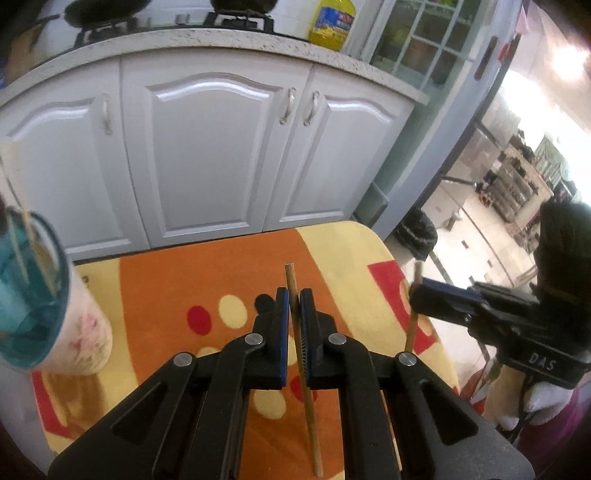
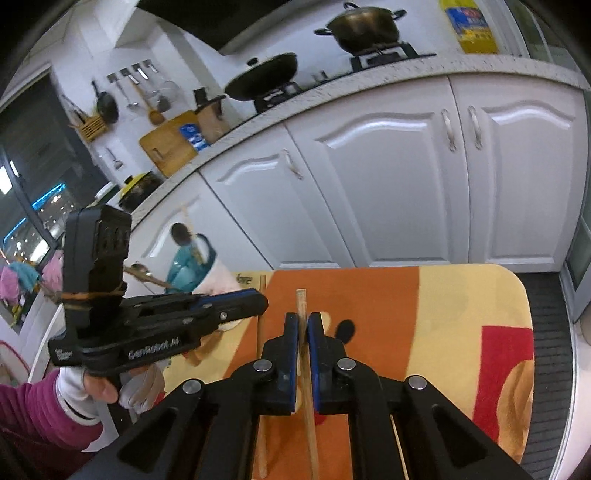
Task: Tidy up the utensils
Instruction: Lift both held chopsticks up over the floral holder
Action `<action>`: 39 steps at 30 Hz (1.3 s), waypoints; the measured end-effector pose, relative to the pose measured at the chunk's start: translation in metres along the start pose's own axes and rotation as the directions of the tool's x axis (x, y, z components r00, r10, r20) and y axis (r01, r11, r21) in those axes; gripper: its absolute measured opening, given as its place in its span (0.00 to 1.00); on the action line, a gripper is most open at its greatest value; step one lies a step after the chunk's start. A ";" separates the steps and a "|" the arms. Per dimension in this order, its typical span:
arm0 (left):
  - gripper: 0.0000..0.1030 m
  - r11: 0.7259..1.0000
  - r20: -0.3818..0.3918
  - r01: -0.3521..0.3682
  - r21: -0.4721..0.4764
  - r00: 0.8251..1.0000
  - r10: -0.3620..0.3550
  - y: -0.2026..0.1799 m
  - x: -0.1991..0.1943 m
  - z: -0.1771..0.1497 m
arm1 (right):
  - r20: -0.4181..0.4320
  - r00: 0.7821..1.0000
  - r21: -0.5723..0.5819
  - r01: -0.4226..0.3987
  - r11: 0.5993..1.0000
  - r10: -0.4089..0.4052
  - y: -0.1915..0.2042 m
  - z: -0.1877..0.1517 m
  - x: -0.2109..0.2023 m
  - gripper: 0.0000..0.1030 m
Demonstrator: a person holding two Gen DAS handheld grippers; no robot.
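My left gripper (image 1: 294, 306) is shut on a wooden chopstick (image 1: 303, 384) that stands nearly upright above the table. My right gripper (image 2: 303, 325) is shut on a second wooden chopstick (image 2: 308, 398), also nearly upright. Each gripper shows in the other's view: the right one (image 1: 417, 295) with its chopstick (image 1: 412, 328), the left one (image 2: 258, 299) with its chopstick (image 2: 261, 387). A utensil holder with a teal rim (image 1: 29, 295) lies tipped at the left with sticks in it; it also shows in the right wrist view (image 2: 192, 266), with a spoon (image 2: 147, 277) beside it.
The table carries an orange, yellow and red patterned cloth (image 1: 207, 273), also in the right wrist view (image 2: 443, 314). White kitchen cabinets (image 1: 207, 155) stand behind it under a counter with a stove and pans (image 2: 266, 77). A yellow bottle (image 1: 332, 26) stands on the counter.
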State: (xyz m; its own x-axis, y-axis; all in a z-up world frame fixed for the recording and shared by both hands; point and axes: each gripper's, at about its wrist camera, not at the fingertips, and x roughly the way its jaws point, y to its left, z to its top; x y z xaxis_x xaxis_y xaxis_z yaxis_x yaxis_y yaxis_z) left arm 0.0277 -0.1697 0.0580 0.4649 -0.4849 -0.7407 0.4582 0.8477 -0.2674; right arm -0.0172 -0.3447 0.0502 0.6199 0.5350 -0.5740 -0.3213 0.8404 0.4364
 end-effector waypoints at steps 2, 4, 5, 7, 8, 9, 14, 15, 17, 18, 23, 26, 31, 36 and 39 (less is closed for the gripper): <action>0.04 1.000 0.017 0.001 -0.010 1.000 0.000 0.002 -0.011 -0.003 | 0.007 1.000 -0.008 -0.006 1.000 0.006 0.007 -0.003 -0.006 0.05; 0.04 1.000 0.033 0.004 -0.010 0.999 -0.003 0.002 -0.022 -0.005 | 0.010 1.000 -0.023 -0.013 1.000 0.013 0.014 -0.005 -0.010 0.05; 0.04 1.000 0.043 0.005 -0.009 0.999 -0.004 0.002 -0.030 -0.006 | 0.012 1.000 -0.030 -0.016 0.999 0.017 0.017 -0.005 -0.012 0.05; 0.04 1.000 0.068 0.004 -0.002 0.998 -0.003 0.001 -0.045 -0.006 | 0.020 0.999 -0.049 -0.024 0.999 0.025 0.023 -0.005 -0.017 0.05; 0.04 1.000 0.078 0.003 0.000 0.997 -0.003 0.002 -0.050 -0.006 | 0.026 0.999 -0.062 -0.026 0.998 0.028 0.027 -0.004 -0.020 0.05; 0.03 1.000 0.090 0.001 0.000 0.996 -0.001 0.002 -0.057 -0.005 | 0.029 0.999 -0.072 -0.028 0.997 0.030 0.031 -0.003 -0.023 0.05; 0.03 1.000 0.145 -0.010 -0.004 0.989 0.011 0.009 -0.090 -0.002 | 0.047 0.998 -0.118 -0.037 0.992 0.043 0.047 0.004 -0.029 0.05; 0.03 1.000 0.153 -0.013 -0.006 0.988 0.013 0.011 -0.095 -0.001 | 0.050 0.998 -0.129 -0.038 0.991 0.044 0.051 0.006 -0.030 0.05; 0.03 1.000 0.173 -0.020 -0.008 0.985 0.021 0.015 -0.108 0.003 | 0.056 0.997 -0.154 -0.041 0.987 0.050 0.061 0.012 -0.031 0.05; 0.03 1.000 0.182 -0.025 -0.008 0.983 0.026 0.017 -0.113 0.004 | 0.059 0.997 -0.168 -0.040 0.985 0.051 0.065 0.016 -0.031 0.05; 0.03 0.999 0.241 -0.053 -0.014 0.969 0.055 0.028 -0.149 0.017 | 0.084 0.995 -0.226 -0.039 0.973 0.059 0.087 0.036 -0.034 0.05; 0.03 0.997 0.276 -0.075 -0.024 0.958 0.079 0.037 -0.170 0.025 | 0.104 0.993 -0.254 -0.027 0.967 0.055 0.099 0.049 -0.037 0.05; 0.03 0.996 0.312 -0.078 -0.052 0.946 0.091 0.051 -0.196 0.034 | 0.128 0.990 -0.295 -0.021 0.955 0.061 0.119 0.065 -0.039 0.05; 0.03 0.994 0.347 -0.088 -0.068 0.932 0.106 0.063 -0.226 0.042 | 0.160 0.983 -0.332 -0.028 0.943 0.085 0.141 0.085 -0.040 0.05; 0.03 0.991 0.373 -0.115 -0.075 0.918 0.135 0.071 -0.246 0.048 | 0.182 0.978 -0.352 -0.036 0.935 0.106 0.154 0.101 -0.037 0.05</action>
State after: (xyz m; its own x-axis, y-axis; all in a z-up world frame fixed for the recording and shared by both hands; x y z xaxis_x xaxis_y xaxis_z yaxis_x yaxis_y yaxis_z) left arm -0.0173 -0.0007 0.2506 0.7713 -0.4110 -0.4859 0.3436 0.9116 -0.2257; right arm -0.0177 -0.2433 0.2085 0.7018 0.5968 -0.3890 -0.5750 0.7969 0.1853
